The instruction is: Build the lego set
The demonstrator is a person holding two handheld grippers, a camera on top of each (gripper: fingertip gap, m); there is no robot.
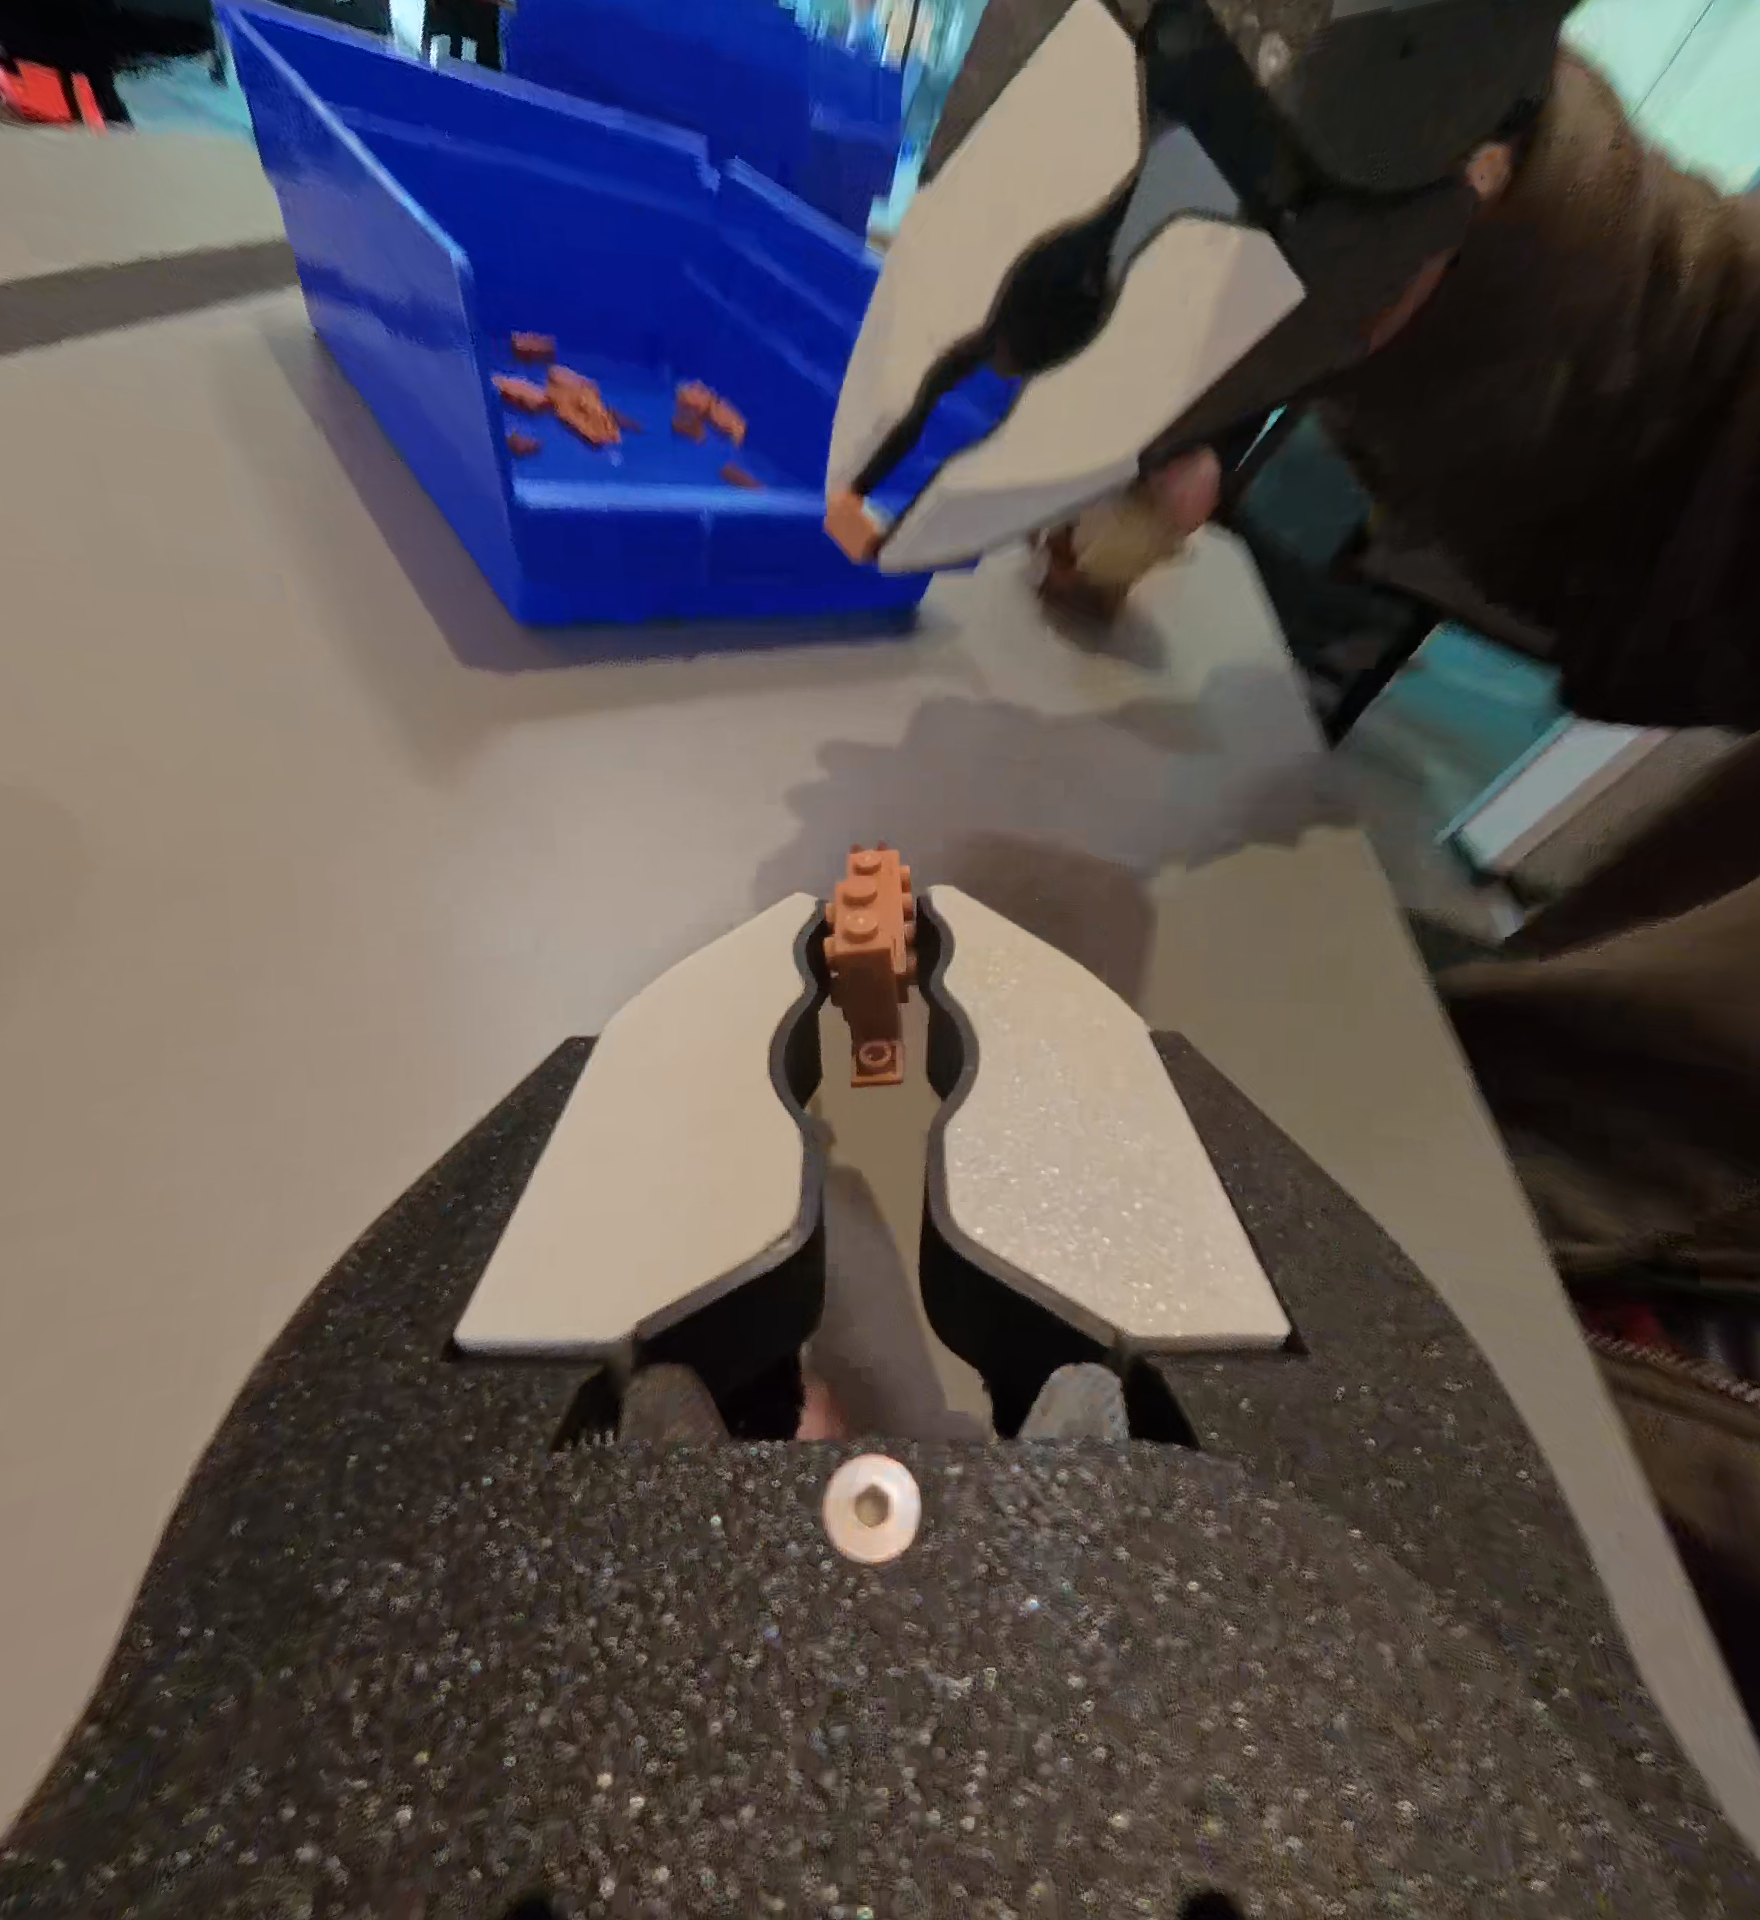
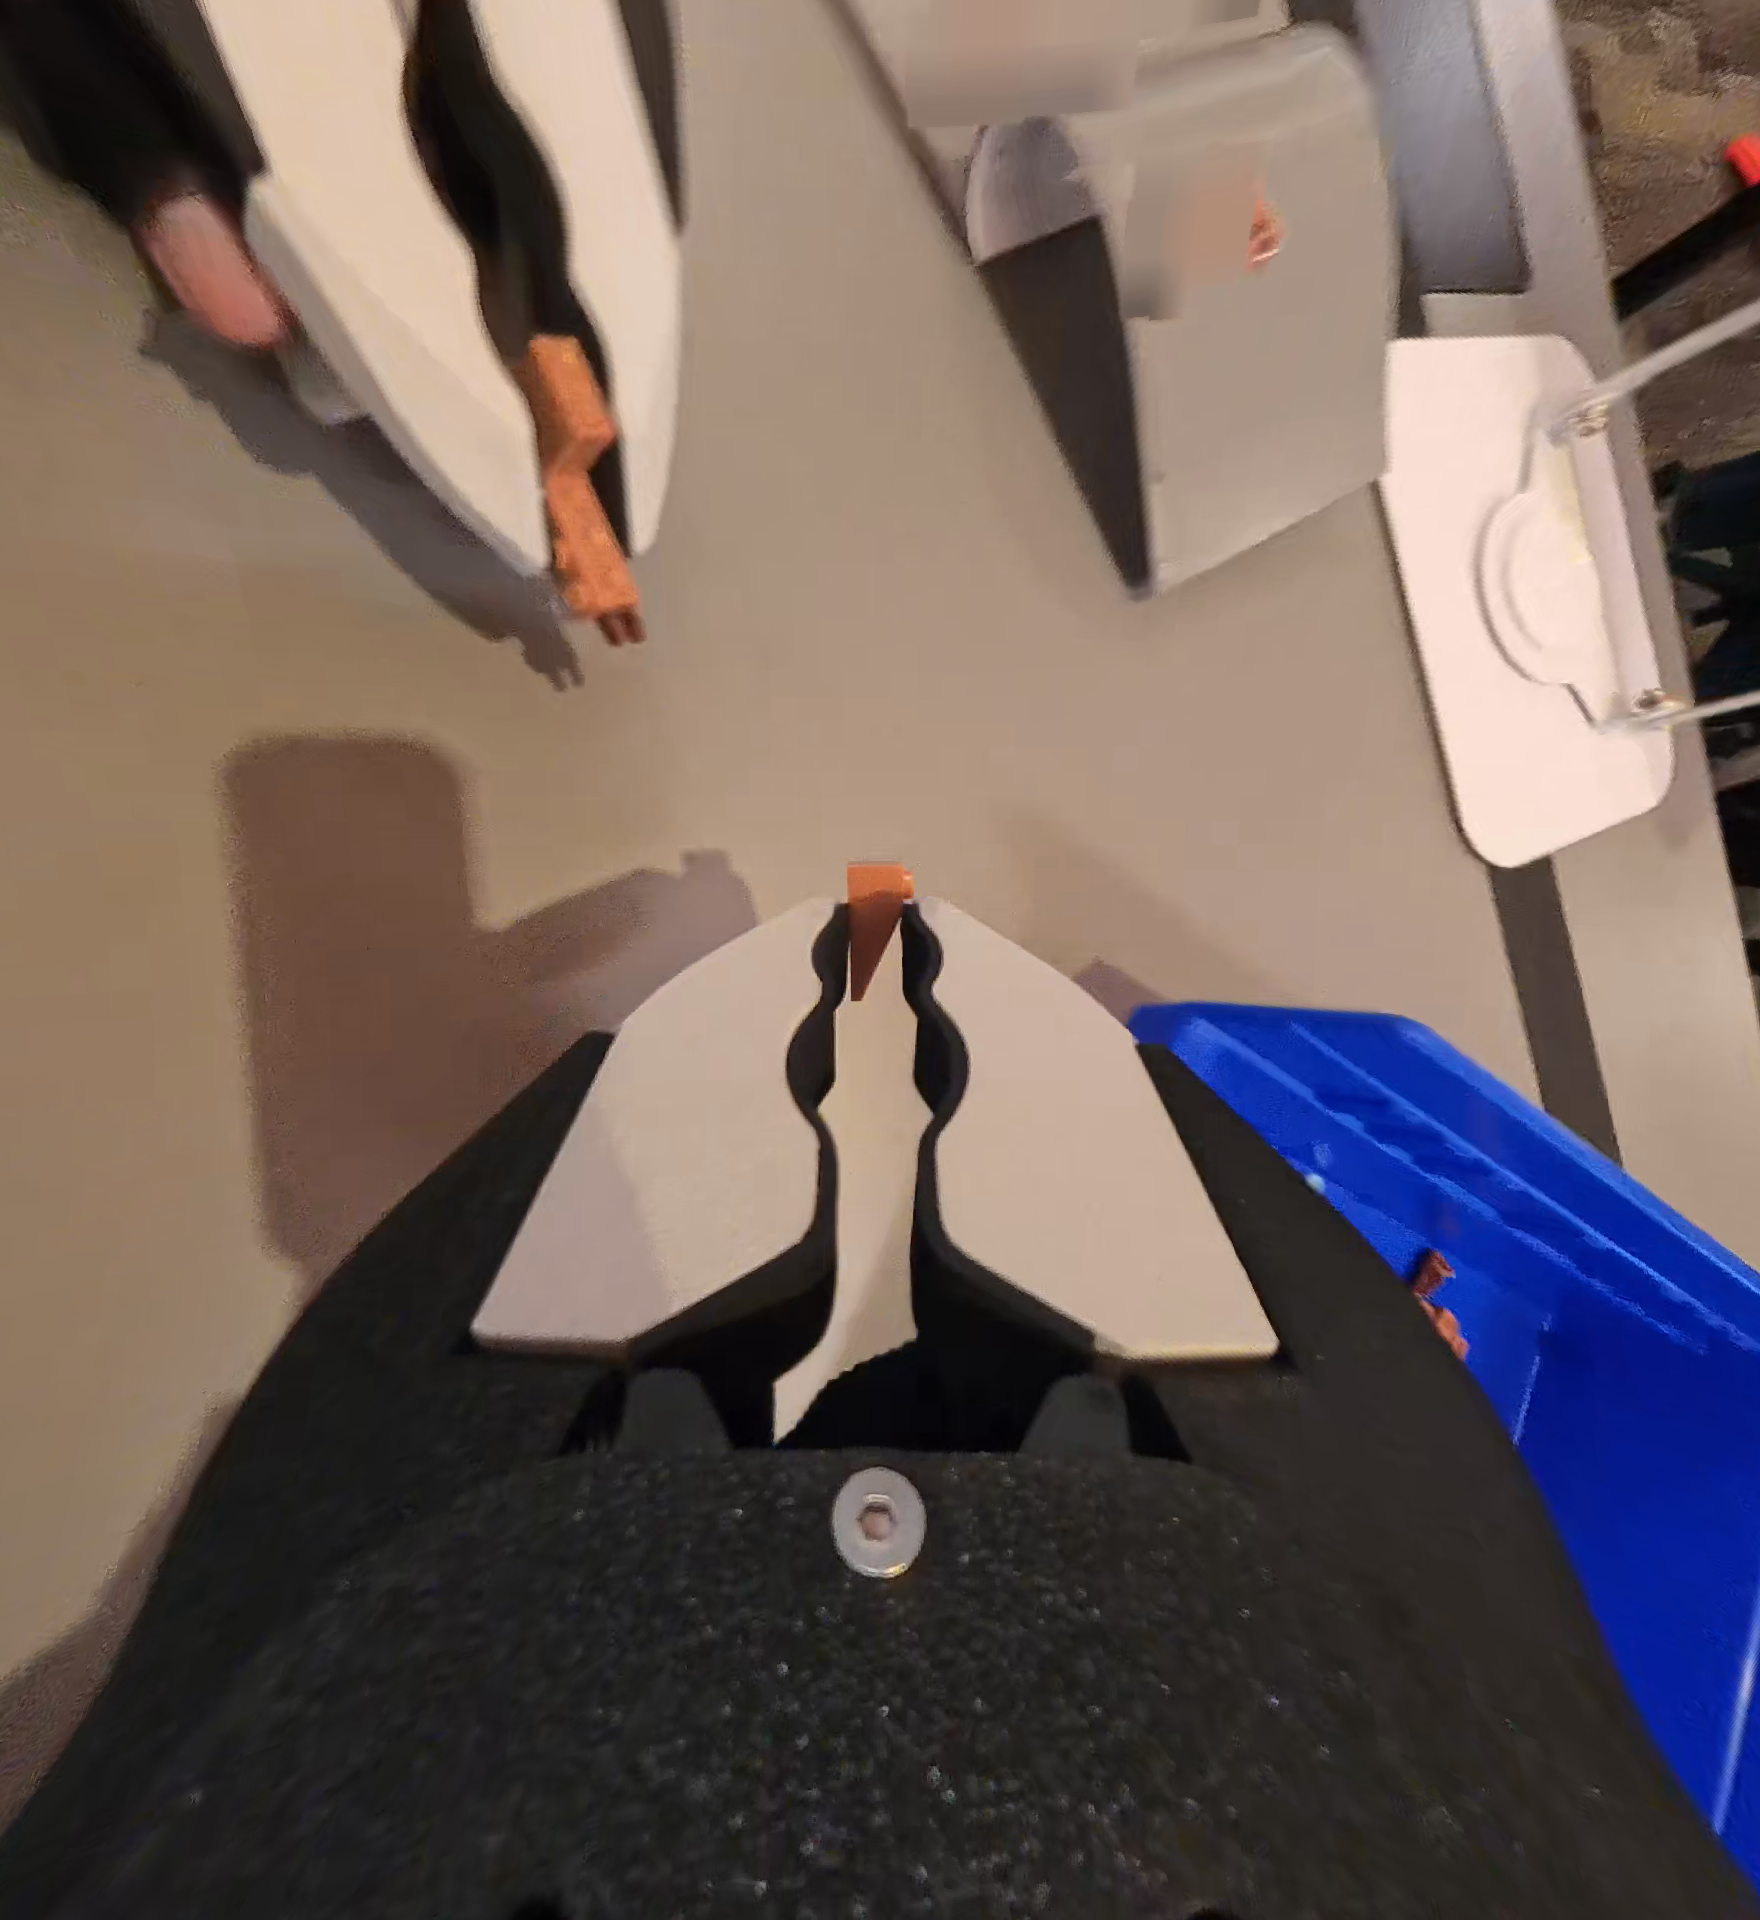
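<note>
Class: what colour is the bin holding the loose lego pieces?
Blue bin; the left wrist view shows it best.

Both views are evenly and brightly lit from overhead. Soft shadows are cast on the grey table [image 1: 232,831]. Strong wide-angle bending is seen at the edges. The blue bin [image 1: 585,312] and the far gripper are smeared by motion blur.
</note>
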